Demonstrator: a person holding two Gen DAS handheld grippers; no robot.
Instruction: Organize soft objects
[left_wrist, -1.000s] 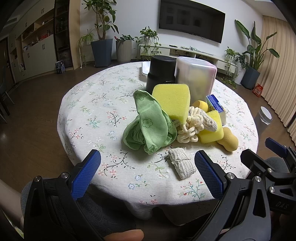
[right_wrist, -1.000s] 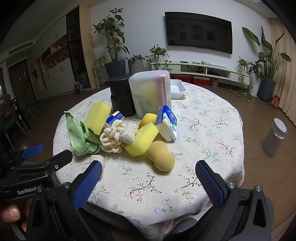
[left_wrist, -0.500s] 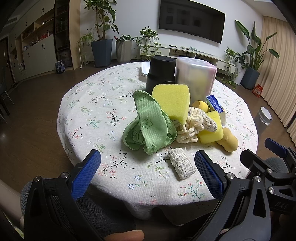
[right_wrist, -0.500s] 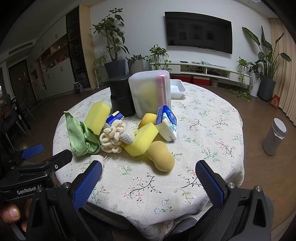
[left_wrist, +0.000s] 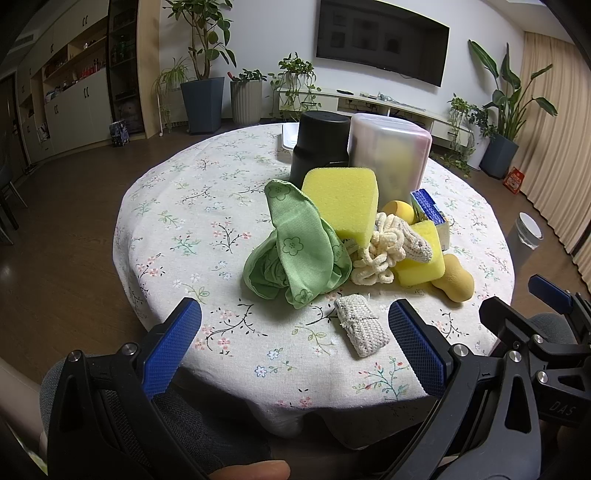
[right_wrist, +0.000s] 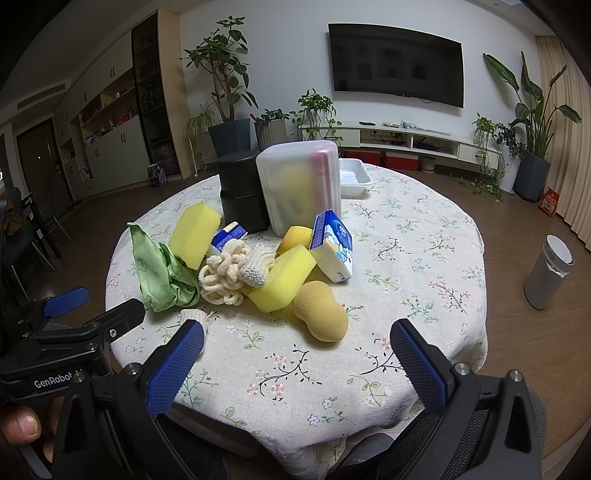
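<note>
A heap of soft things lies mid-table: a green floral cloth (left_wrist: 295, 251), a big yellow sponge (left_wrist: 341, 201), a cream knitted scrubber (left_wrist: 376, 254), a second yellow sponge (left_wrist: 424, 258), an orange peanut-shaped sponge (left_wrist: 454, 282) and a small knitted pad (left_wrist: 362, 326) nearest me. Behind the heap stand a frosted lidded box (left_wrist: 388, 151) and a black container (left_wrist: 319, 142). My left gripper (left_wrist: 295, 341) hovers open at the near table edge, short of the pad. My right gripper (right_wrist: 295, 354) is open too, just before the orange sponge (right_wrist: 321, 310).
The round table (left_wrist: 177, 206) carries a floral cloth with bare room on its left and right. Two blue-and-white packs (right_wrist: 332, 245) sit in the heap. A white tray (right_wrist: 354, 177) is at the back. A grey bin (right_wrist: 548, 273) stands on the floor to the right.
</note>
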